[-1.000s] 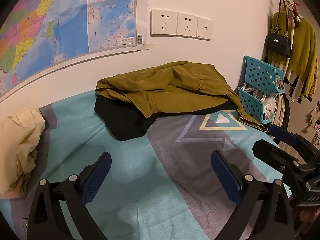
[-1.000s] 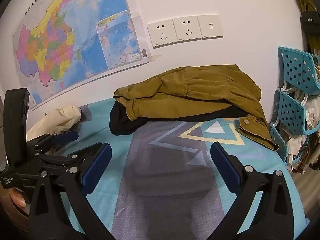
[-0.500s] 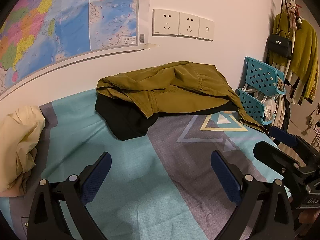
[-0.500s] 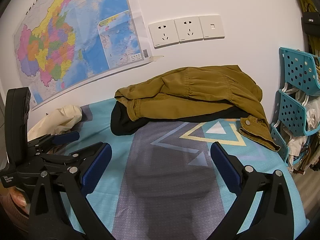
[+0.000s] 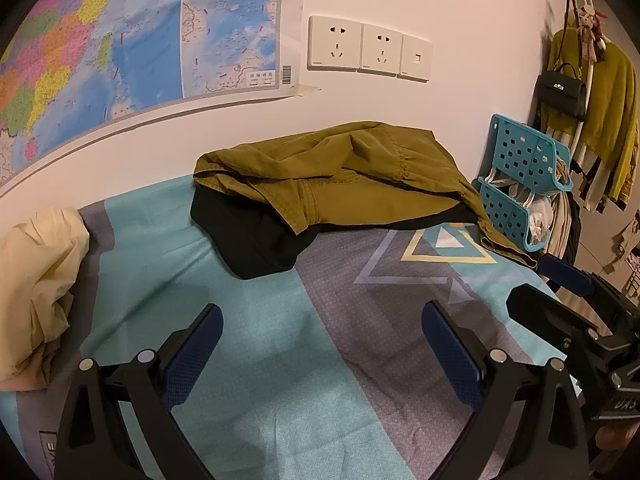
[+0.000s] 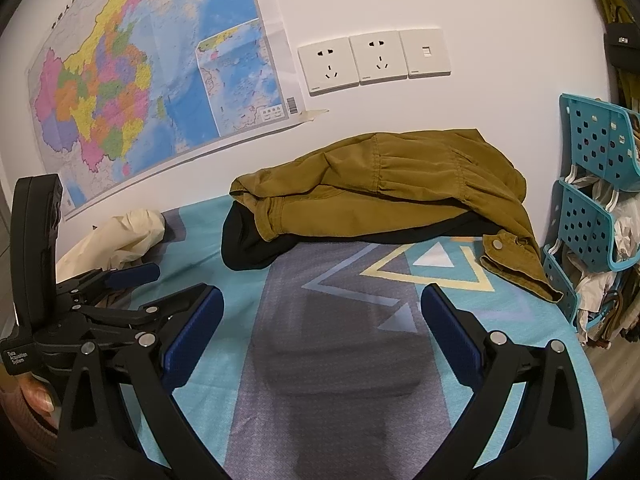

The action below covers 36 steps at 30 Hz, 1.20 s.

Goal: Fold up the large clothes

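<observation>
An olive-brown jacket point(image 5: 352, 176) lies crumpled on a black garment point(image 5: 256, 236) at the far side of the bed, against the wall. The jacket point(image 6: 384, 192) and the black garment point(image 6: 248, 248) also show in the right wrist view; a snap cuff point(image 6: 508, 256) hangs to the right. My left gripper point(image 5: 320, 344) is open and empty above the bedsheet, well short of the clothes. My right gripper point(image 6: 320, 328) is open and empty too. Each gripper shows at the edge of the other's view: the right one point(image 5: 576, 304), the left one point(image 6: 120, 300).
The bedsheet point(image 5: 248, 304) is teal and grey with triangle prints. A cream cloth bundle point(image 5: 36, 280) lies at the left. Teal plastic racks point(image 6: 592, 208) stand at the bed's right edge. A map point(image 6: 152, 80) and wall sockets point(image 6: 372, 60) are behind. Clothes and a bag point(image 5: 560, 92) hang at far right.
Both views have shifted only slightly; the clothes have not moved and both grippers stay open.
</observation>
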Available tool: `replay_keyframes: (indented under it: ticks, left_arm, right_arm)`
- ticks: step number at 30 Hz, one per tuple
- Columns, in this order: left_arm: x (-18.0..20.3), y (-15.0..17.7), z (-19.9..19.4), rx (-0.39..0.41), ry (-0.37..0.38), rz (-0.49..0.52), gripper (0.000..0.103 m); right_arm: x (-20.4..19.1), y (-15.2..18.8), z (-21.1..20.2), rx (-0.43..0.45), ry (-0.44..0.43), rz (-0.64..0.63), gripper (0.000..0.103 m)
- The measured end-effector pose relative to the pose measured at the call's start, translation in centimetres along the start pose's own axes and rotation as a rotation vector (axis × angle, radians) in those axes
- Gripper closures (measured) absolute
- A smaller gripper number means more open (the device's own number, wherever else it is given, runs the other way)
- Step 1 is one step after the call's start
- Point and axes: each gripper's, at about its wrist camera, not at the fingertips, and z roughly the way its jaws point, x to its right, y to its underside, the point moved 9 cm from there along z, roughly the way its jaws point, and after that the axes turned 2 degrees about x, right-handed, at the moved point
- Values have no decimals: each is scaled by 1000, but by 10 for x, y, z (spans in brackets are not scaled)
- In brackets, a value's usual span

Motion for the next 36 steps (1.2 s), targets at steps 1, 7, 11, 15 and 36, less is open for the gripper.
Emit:
replay_keyframes:
  ticks: [1, 7, 11, 15, 36]
  left_arm:
    - [0, 0, 0, 1, 0, -2, 7]
    - [0, 0, 0, 1, 0, -4, 7]
    - [0, 1, 1, 0, 1, -4, 7]
    - [-1, 2, 1, -3, 4, -8, 7]
    - [-1, 2, 2, -6, 5, -11, 7]
  right_arm:
    - [0, 0, 0, 0, 2, 0, 6]
    - [0, 0, 0, 0, 2, -1, 6]
    - [0, 0, 0, 4, 2, -2, 6]
    - [-1, 0, 0, 5, 3, -2, 6]
    - [-2, 0, 0, 6, 1, -8, 6]
